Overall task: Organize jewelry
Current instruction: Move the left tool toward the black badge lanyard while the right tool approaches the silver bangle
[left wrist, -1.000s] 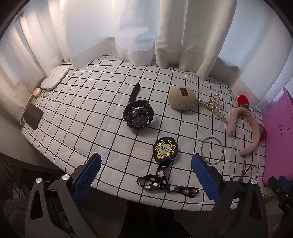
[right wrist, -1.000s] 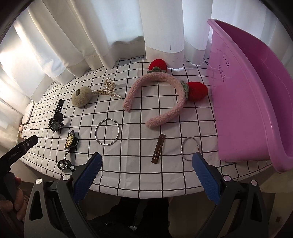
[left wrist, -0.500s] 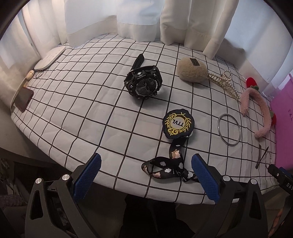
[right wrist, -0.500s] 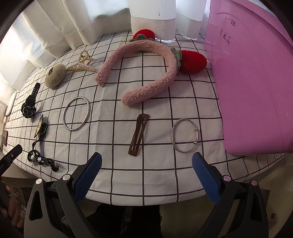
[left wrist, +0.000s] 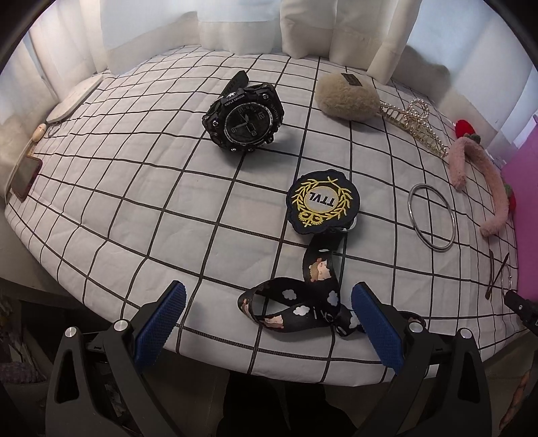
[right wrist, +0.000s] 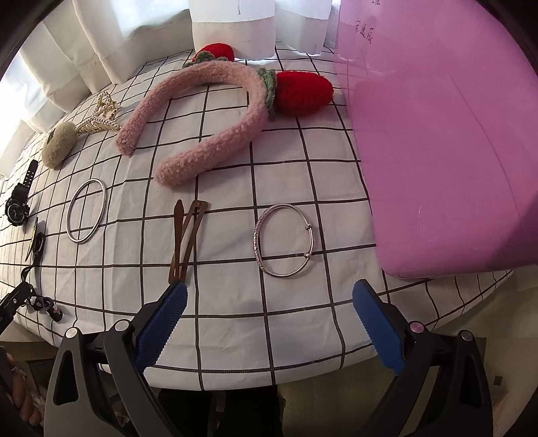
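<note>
My left gripper [left wrist: 267, 307] is open and empty, low over the near table edge, its fingers either side of a black printed lanyard [left wrist: 302, 302] tied to a black and gold badge [left wrist: 322, 201]. A black watch [left wrist: 243, 121] lies beyond. My right gripper [right wrist: 269, 306] is open and empty, just short of a silver bracelet [right wrist: 285, 240] and a brown hair clip [right wrist: 186, 238]. A pink tub [right wrist: 437, 134] stands at the right. A pink headband with red strawberries [right wrist: 215, 111] and a plain silver bangle [right wrist: 85, 210] lie further off.
A beige fluffy clip [left wrist: 346, 95] and a pearl claw clip [left wrist: 417, 126] lie at the back. A phone [left wrist: 25, 176] and a white pad [left wrist: 75, 97] sit at the far left edge. White curtains [left wrist: 235, 23] hang behind the checked tablecloth [left wrist: 134, 188].
Both grippers have moved forward and down toward the table. The lanyard now lies between the left fingers. The bracelet and hair clip are much closer to the right gripper. Nothing was grasped.
</note>
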`<control>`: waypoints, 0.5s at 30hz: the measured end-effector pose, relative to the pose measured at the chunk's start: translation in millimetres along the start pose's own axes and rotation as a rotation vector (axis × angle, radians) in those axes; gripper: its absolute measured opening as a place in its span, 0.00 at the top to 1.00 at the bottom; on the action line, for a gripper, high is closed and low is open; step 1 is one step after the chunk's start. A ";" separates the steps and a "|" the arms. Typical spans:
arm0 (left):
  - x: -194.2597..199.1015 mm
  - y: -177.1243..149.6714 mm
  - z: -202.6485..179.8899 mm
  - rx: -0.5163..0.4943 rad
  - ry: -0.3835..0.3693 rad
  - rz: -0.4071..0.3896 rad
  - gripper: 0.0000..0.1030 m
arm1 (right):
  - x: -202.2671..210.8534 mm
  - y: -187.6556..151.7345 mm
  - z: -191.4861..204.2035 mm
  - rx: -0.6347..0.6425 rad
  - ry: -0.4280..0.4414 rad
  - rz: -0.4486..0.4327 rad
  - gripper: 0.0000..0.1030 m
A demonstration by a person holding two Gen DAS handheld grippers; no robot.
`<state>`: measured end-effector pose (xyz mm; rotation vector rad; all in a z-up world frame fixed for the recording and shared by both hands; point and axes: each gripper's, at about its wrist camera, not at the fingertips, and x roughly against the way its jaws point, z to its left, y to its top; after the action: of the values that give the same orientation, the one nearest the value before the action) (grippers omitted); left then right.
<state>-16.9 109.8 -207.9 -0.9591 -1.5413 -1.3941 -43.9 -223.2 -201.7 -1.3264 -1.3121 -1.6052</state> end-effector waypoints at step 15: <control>-12.9 -1.4 -10.6 -0.020 0.009 0.006 0.06 | -31.2 15.1 -23.1 -0.097 -0.001 -0.002 0.08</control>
<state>-12.6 99.0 -219.9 -0.9680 -1.5194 -1.4102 -28.5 -252.5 -227.0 -1.3840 -1.2509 -1.6885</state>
